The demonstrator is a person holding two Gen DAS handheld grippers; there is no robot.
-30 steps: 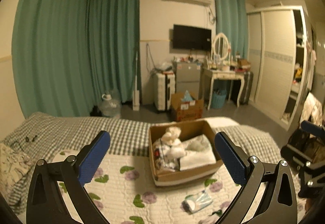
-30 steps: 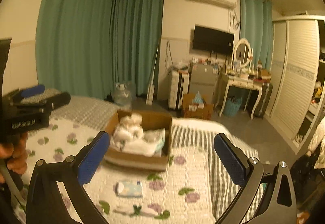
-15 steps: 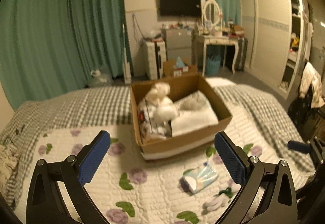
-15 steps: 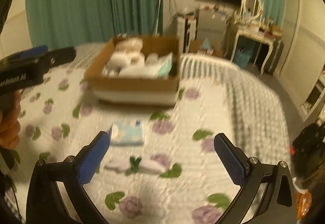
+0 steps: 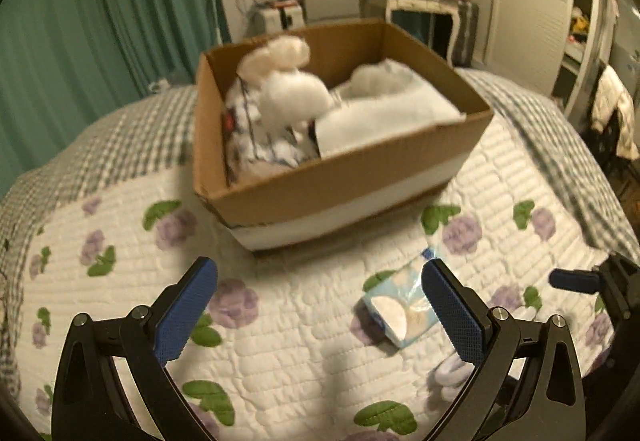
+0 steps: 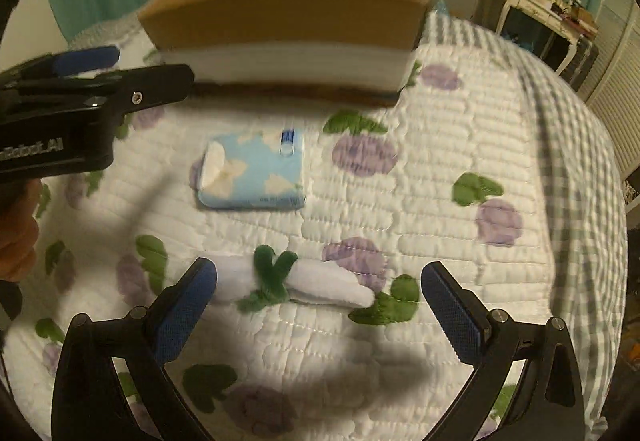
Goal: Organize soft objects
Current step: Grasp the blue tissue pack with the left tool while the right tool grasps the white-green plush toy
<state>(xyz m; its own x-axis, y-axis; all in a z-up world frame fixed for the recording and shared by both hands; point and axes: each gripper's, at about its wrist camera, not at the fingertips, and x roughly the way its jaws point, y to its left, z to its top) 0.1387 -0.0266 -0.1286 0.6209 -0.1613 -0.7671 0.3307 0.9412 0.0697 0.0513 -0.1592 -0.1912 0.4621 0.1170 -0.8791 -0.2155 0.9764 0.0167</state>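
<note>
Fingers (image 6: 199,283) of both grippers spread wide, white-and-green plush (image 6: 296,283) between the right pair

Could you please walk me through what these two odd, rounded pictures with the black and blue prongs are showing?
Gladly. No robot is here: a person carries a hand-held gripper in each hand, and a fisheye camera on each looks forward along its two blue-padded fingers.

The left hand-held gripper is seen from its own camera, and the right hand-held gripper from its own. Both are open and hold nothing.

Below them is a bed with a floral quilt. On it stands a cardboard box that already holds white soft things. In front of the box lies a light blue tissue pack, and nearer the right gripper a small white plush with a green band.
</note>
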